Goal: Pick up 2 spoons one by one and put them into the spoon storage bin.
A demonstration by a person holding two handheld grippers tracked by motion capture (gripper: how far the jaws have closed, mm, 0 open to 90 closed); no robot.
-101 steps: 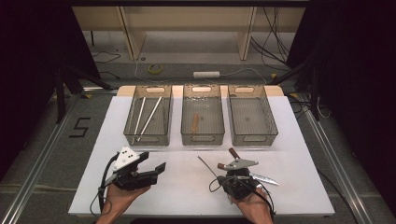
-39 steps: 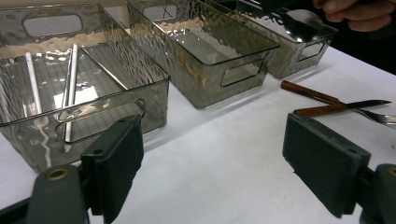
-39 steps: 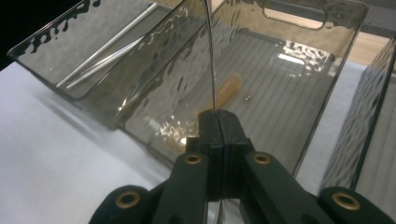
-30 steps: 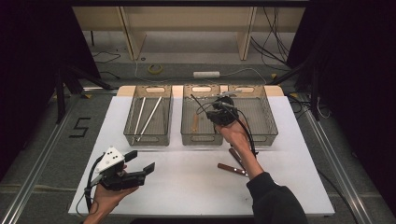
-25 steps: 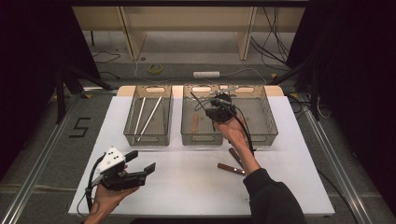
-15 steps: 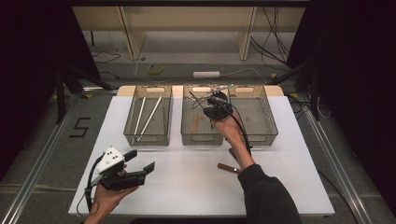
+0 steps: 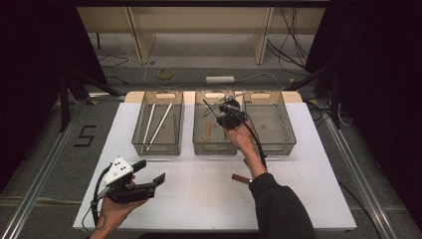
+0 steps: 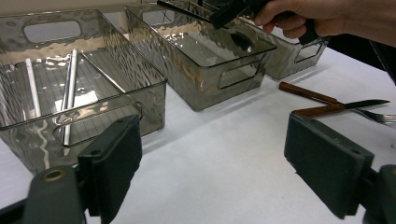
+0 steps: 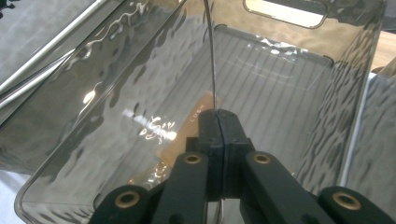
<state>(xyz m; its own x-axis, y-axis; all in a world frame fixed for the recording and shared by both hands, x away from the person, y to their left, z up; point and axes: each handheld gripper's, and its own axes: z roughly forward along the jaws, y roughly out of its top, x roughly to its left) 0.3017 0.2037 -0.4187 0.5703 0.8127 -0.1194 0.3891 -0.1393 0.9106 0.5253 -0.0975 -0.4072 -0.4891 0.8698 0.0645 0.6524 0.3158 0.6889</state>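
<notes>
My right gripper (image 7: 226, 108) hangs over the middle clear bin (image 7: 214, 149), pointing down into it. It is shut on a thin metal rod (image 9: 212, 60), which sticks out past the jaws toward the far wall. A brown wooden piece (image 9: 196, 116) lies on this bin's floor, also seen from above as the wooden piece (image 7: 207, 130). The left gripper view has the right gripper (image 8: 219, 16) and its rod (image 8: 184, 8) at the top. My left gripper (image 7: 151, 172) is held above the table's front left, open with nothing between its fingers.
The left bin (image 7: 137, 144) holds two long silvery sticks (image 7: 160, 124). The right bin (image 7: 278, 144) looks empty. A wooden-handled knife and fork (image 8: 327, 105) lie on the white table behind my right forearm. Floor, cables and shelf legs lie beyond the table.
My right gripper came from the table's front up to the bins with the rod, then drifted slightly left and lower over the middle bin. The left hand stayed put in the last second.
</notes>
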